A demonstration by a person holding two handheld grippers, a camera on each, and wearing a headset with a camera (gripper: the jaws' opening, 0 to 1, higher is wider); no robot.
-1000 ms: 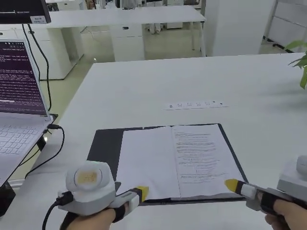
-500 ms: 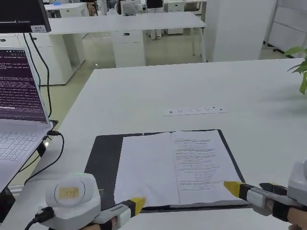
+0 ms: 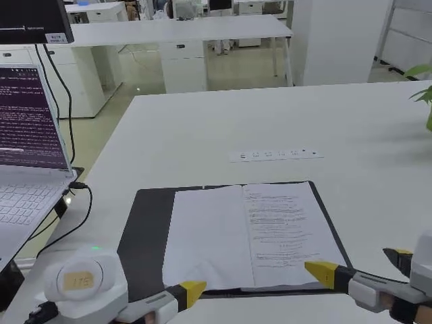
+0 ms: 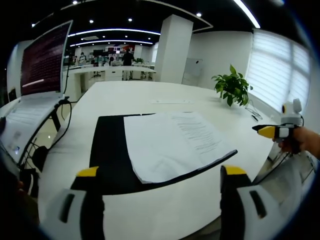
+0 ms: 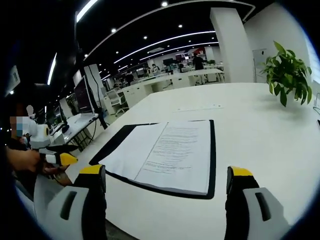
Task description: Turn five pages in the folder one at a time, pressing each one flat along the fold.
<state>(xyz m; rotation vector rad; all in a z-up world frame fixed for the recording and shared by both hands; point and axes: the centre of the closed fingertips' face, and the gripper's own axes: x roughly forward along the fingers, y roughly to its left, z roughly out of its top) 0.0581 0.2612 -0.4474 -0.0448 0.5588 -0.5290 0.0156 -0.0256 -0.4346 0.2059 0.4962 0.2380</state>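
Note:
The folder (image 3: 147, 233) lies open on the white table, a black cover with a blank left page (image 3: 206, 236) and a printed right page (image 3: 283, 226) lying flat. My left gripper (image 4: 160, 171) is open at the table's near edge, short of the folder (image 4: 112, 157), with nothing between its jaws. Its one yellow fingertip (image 3: 192, 291) sits just before the blank page's lower corner. My right gripper (image 3: 361, 264) is open too, its left fingertip (image 3: 320, 272) over the printed page's lower right corner. From its own view the folder (image 5: 165, 150) lies ahead of the right gripper (image 5: 165, 171).
An open laptop (image 3: 27, 142) with a black cable (image 3: 84, 202) stands at the left. A socket strip (image 3: 273, 154) is set in the table beyond the folder. A green plant (image 4: 232, 87) stands at the right. Desks fill the room behind.
Both grippers have drawn back toward the near edge and sunk lower in the head view. The right gripper's jaws have spread apart. The folder and pages lie as before.

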